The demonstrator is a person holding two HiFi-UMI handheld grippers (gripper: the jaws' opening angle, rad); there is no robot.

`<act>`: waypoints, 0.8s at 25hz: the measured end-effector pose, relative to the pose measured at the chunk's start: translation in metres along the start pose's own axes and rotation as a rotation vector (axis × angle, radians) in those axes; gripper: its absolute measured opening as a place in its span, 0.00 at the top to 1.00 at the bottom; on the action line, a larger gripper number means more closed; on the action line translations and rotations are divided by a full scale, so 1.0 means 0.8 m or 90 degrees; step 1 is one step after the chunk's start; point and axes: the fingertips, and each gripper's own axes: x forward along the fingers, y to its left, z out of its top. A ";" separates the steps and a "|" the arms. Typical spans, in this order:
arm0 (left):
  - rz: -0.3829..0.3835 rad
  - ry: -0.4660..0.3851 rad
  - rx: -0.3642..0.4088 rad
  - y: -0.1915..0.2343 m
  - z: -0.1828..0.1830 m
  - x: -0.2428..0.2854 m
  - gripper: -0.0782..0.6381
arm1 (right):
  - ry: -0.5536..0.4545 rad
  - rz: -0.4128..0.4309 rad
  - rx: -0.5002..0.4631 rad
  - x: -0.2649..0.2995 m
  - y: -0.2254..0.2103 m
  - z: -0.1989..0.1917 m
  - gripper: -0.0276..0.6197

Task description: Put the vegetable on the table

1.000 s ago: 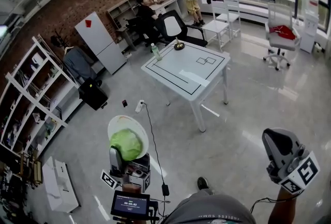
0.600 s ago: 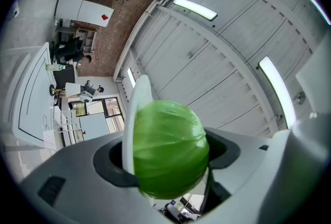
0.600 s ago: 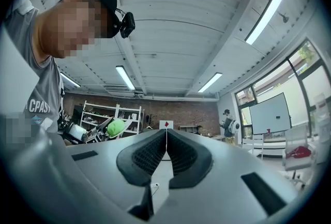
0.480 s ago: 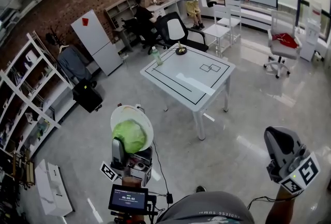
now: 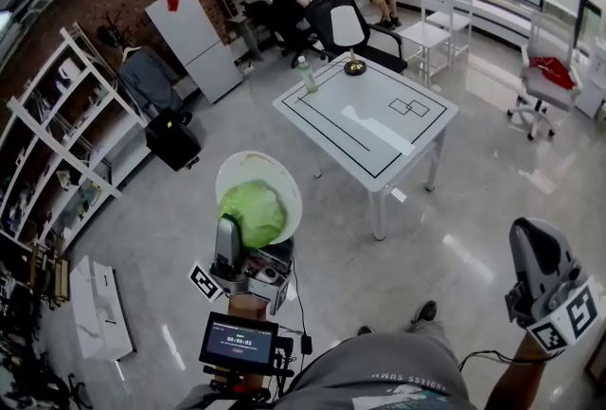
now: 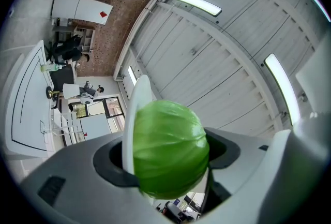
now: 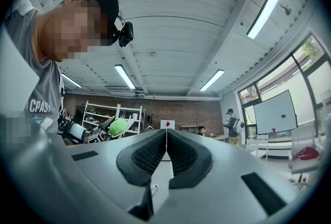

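A round green cabbage (image 5: 253, 214) rests against a white plate (image 5: 275, 173), and my left gripper (image 5: 251, 245) is shut on the pair, held upward at the lower left of the head view. In the left gripper view the cabbage (image 6: 170, 148) fills the gap between the jaws, with the plate (image 6: 135, 109) edge-on at its left. The white table (image 5: 365, 115) with black outline markings stands a few steps ahead across the floor. My right gripper (image 5: 536, 255) is raised at the lower right, away from everything. Its pads (image 7: 166, 158) are shut together with nothing between them.
On the table's far side stand a green-capped bottle (image 5: 305, 75) and a small dark stand (image 5: 355, 67). A black office chair (image 5: 343, 22) and white chairs (image 5: 431, 31) lie behind it. White shelving (image 5: 57, 143) lines the left wall. People are at the far desk. A cable runs along the floor.
The table has come nearer and shifted right in the head view. The left gripper still holds the cabbage and plate, now slightly more to the right. The right gripper has barely moved.
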 end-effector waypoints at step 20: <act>0.021 -0.051 0.048 0.101 -0.142 0.138 0.40 | -0.007 0.097 -0.008 0.009 -0.245 0.004 0.95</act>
